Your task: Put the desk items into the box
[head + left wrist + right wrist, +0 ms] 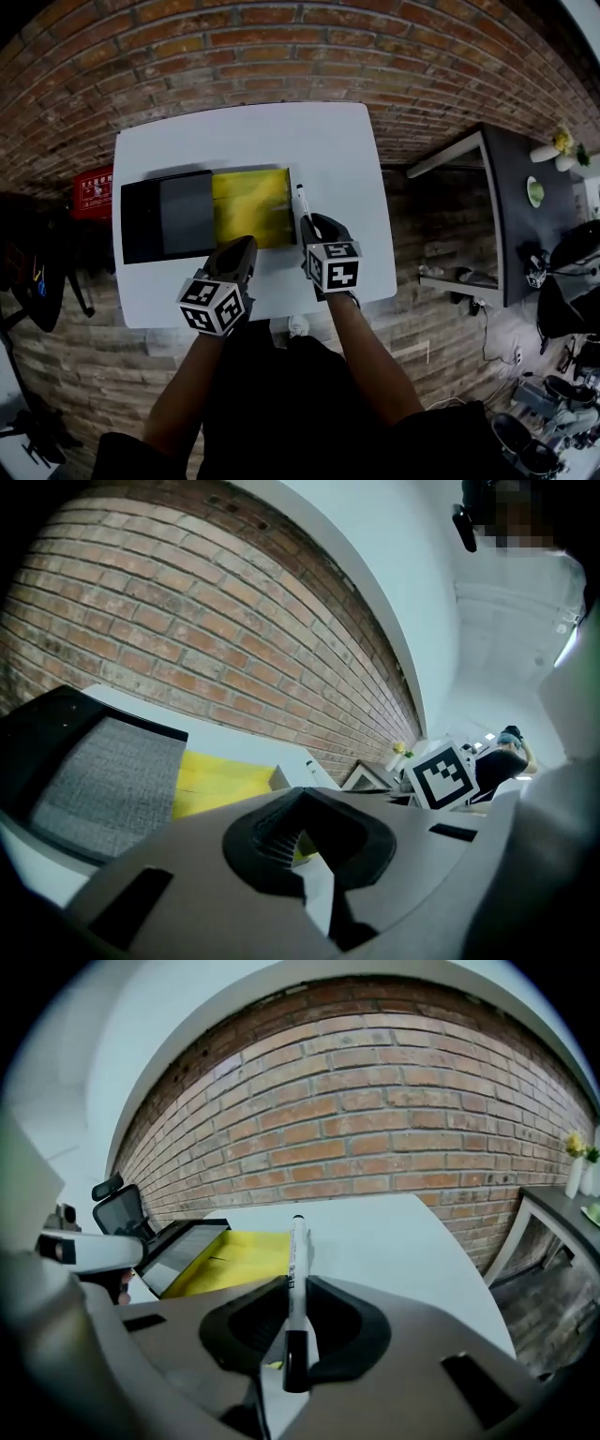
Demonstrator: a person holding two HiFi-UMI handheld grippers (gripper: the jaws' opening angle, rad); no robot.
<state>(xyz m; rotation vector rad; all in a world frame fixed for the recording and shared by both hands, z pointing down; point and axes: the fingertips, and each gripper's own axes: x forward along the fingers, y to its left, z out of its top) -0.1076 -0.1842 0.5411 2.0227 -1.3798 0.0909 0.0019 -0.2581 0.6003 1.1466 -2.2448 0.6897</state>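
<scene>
An open yellow box point(251, 206) lies on the white table point(281, 131), and its black lid with a grey lining point(169, 216) is folded out to the left. My right gripper point(317, 230) hovers just right of the box's near right corner. It is shut on a white marker pen with a black cap point(303, 204), which sticks out forward past the jaws point(298, 1260). My left gripper point(242, 251) is at the box's near edge, its jaws meeting at the tip with nothing between them point(300, 799).
A red box point(94, 192) sits off the table's left side. A dark side table point(511, 216) with small items stands to the right. A brick wall point(394, 1119) runs behind the table. An office chair point(117, 1208) stands at the far left.
</scene>
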